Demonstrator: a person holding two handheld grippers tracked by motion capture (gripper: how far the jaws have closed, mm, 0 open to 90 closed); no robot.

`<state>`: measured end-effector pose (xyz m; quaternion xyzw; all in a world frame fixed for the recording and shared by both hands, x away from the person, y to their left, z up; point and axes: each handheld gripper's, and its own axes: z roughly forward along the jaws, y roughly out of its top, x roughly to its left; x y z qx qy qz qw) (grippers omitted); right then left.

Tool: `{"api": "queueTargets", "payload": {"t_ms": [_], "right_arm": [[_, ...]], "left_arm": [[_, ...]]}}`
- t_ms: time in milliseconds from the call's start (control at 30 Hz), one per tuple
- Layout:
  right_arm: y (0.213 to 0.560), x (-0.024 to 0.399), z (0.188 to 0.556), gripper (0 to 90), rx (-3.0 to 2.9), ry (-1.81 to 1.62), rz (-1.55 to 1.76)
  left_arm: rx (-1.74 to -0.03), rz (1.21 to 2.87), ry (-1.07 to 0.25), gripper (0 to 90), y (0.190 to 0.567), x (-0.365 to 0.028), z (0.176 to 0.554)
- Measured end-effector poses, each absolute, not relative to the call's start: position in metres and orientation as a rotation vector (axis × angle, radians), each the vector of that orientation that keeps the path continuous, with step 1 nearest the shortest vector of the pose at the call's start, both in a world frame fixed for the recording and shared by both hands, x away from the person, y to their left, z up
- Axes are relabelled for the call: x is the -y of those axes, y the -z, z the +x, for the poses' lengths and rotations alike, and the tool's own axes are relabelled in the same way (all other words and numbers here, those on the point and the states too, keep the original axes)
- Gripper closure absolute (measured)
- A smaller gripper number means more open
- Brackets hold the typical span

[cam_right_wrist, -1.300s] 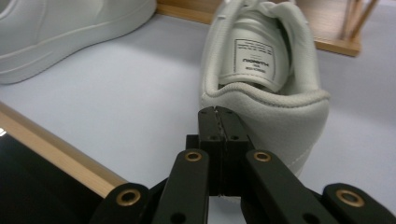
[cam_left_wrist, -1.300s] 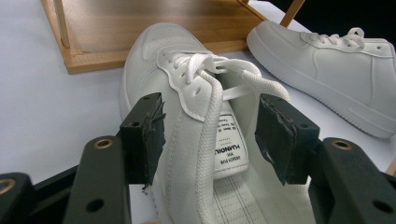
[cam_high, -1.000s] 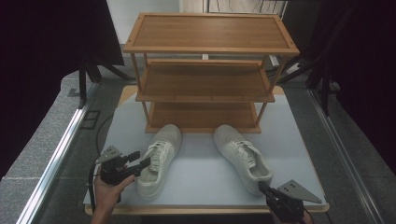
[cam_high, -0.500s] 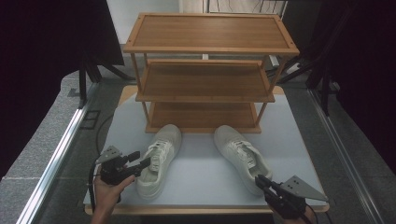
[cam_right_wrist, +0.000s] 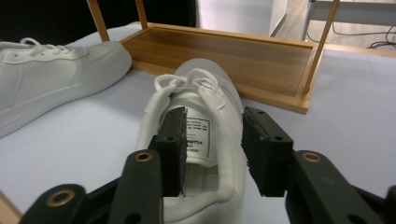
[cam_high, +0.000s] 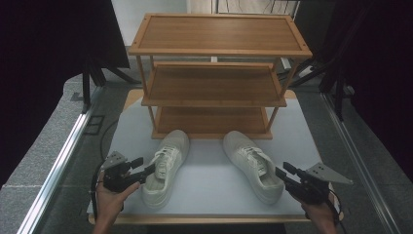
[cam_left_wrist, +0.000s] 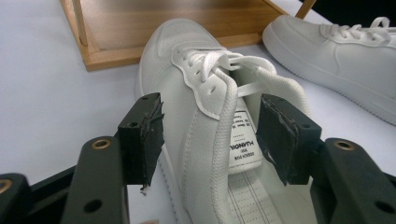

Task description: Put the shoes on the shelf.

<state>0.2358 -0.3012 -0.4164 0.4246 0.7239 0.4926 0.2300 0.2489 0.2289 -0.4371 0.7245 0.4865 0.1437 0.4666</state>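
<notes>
Two white sneakers on the worktop, a gripper at each heel

The left gripper stands open astride the left sneaker's collar wall. The right gripper's jaws have just been opening and now straddle the right sneaker's heel wall, pads not pressing. Both sneakers lie toes toward the wooden shoe rack at the far side.

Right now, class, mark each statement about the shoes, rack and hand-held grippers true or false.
1. Both white shoes lie on the table, in front of the rack. True.
2. A shoe sits on the rack's top shelf. False: all shelves are bare.
3. The left hand-held gripper is open around a shoe's side wall. True.
4. The right hand-held gripper holds a brush. False: its jaws, just opened, straddle a shoe's collar.
</notes>
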Motion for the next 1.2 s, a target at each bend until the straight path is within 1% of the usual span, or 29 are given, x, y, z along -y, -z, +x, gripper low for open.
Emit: {"api": "queueTargets", "payload": {"t_ms": [233, 567, 667, 733, 800, 1000, 1200], "right_arm": [[0.422, 0.296, 0.256, 51.8, -2.063, -1.346, 1.142], [0.422, 0.290, 0.277, 51.3, -2.112, -1.316, 1.135], [0.423, 0.289, 0.280, 51.5, -2.116, -1.313, 1.145], [0.423, 0.288, 0.282, 51.6, -2.124, -1.311, 1.147], [0.422, 0.288, 0.283, 51.7, -2.120, -1.306, 1.145], [0.421, 0.288, 0.286, 51.8, -2.165, -1.292, 1.128], [0.422, 0.287, 0.289, 52.3, -2.234, -1.249, 1.095]], "left_arm": [[-1.208, 1.804, -0.375, 40.0, 0.436, -0.224, 0.249], [-1.247, 1.853, -0.378, 41.3, 0.443, -0.219, 0.262], [-1.260, 1.874, -0.382, 43.1, 0.445, -0.217, 0.265], [-1.268, 1.885, -0.390, 45.9, 0.447, -0.216, 0.268], [-1.270, 1.884, -0.379, 46.9, 0.447, -0.215, 0.270], [-1.282, 1.937, -0.409, 48.7, 0.448, -0.206, 0.275], [-1.288, 1.941, -0.411, 53.3, 0.450, -0.203, 0.278]]}}
